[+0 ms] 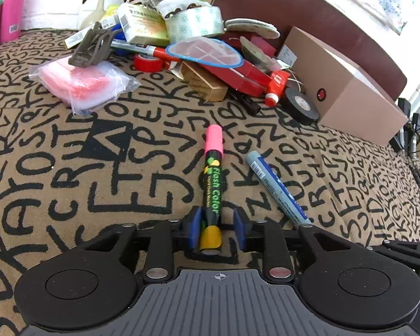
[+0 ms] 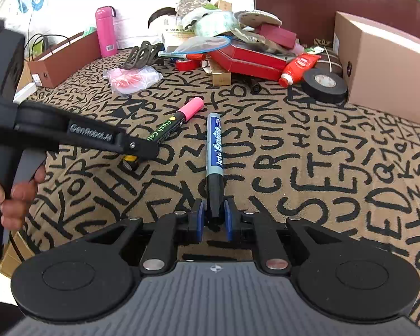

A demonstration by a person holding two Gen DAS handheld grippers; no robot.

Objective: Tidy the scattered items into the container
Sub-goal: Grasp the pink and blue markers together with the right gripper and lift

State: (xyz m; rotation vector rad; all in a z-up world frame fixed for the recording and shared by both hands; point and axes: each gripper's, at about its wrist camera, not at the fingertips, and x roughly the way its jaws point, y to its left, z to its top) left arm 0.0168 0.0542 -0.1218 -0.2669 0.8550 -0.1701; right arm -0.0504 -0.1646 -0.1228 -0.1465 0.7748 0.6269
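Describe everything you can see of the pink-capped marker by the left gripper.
The pink-capped marker has a black barrel printed "Flash Color" in green and yellow, a pink cap at the far end and a yellow tail. It looks like plastic. It lies flat on the lettered cloth, tail between the open fingers of the left gripper.

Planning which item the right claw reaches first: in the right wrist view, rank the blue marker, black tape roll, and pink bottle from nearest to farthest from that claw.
1. Blue marker: its end sits between the right claw's fingers.
2. Black tape roll: ahead, to the right, beside the cardboard box.
3. Pink bottle: far back left, upright.
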